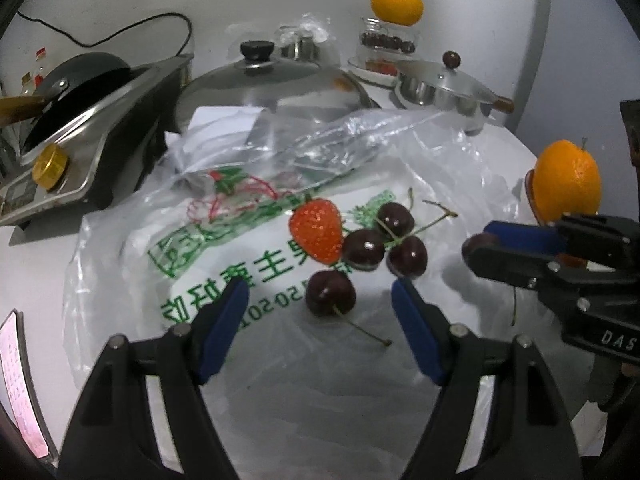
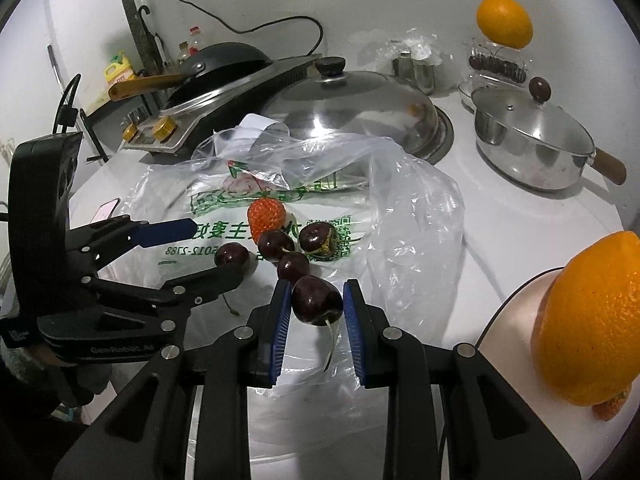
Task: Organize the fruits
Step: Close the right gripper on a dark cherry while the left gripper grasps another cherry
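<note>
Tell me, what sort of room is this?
Most likely a home kitchen: a lidded steel pot, a domed pan lid and a black frying pan on a cooker sit behind loose cherries on the counter.

A clear plastic bag (image 2: 304, 200) lying on the table carries green printed Chinese characters, too distorted to read, with the digits "5012-2188" beneath them. White letters "DAS" stand on the black body of the right tongs (image 1: 618, 344). Faint embossed lettering "GenRobot.AI" marks the left tongs (image 2: 120, 350).
</note>
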A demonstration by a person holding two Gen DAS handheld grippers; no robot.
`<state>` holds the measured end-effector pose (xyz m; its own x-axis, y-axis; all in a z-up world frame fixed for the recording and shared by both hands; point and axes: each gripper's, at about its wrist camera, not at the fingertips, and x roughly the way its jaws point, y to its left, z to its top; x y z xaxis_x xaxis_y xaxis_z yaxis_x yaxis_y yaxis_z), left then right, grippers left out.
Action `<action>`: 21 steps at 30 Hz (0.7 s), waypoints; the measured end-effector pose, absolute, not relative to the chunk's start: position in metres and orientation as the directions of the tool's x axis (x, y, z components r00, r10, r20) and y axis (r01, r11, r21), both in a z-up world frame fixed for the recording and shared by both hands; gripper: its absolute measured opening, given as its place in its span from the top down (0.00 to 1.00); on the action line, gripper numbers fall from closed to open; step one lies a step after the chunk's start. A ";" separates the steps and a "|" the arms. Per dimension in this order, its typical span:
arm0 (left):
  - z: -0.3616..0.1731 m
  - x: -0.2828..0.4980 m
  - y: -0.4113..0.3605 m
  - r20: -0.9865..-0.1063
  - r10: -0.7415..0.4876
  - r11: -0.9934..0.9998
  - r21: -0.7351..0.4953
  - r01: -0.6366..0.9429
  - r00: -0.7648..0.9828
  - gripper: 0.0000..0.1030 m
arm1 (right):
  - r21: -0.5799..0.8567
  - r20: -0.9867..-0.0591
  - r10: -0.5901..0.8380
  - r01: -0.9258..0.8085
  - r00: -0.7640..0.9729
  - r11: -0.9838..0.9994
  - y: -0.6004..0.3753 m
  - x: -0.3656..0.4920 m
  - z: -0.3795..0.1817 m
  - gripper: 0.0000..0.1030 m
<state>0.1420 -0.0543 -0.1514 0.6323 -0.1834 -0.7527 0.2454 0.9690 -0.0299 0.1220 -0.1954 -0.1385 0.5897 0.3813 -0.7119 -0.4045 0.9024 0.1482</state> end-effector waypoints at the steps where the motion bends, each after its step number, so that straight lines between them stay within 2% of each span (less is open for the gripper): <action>1: -0.153 0.144 -0.055 -0.757 -0.182 0.969 -0.028 0.247 0.627 0.40 | 0.148 -0.714 0.381 -0.406 0.588 0.902 -0.195 0.122 -0.139 0.72; 12: -0.166 0.152 -0.068 -0.787 -0.166 0.963 0.000 0.269 0.594 0.68 | 0.151 -0.715 0.383 -0.406 0.585 0.901 -0.194 0.125 -0.143 0.72; 21: -0.159 0.144 -0.064 -0.773 -0.205 0.958 -0.034 0.284 0.601 0.71 | 0.135 -0.713 0.371 -0.403 0.595 0.905 -0.191 0.121 -0.140 0.72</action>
<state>0.1436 -0.0638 -0.1586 0.6006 -0.2052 -0.7728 0.2837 0.9583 -0.0339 0.1214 -0.1910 -0.1395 0.5946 0.3708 -0.7135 -0.4030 0.9053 0.1346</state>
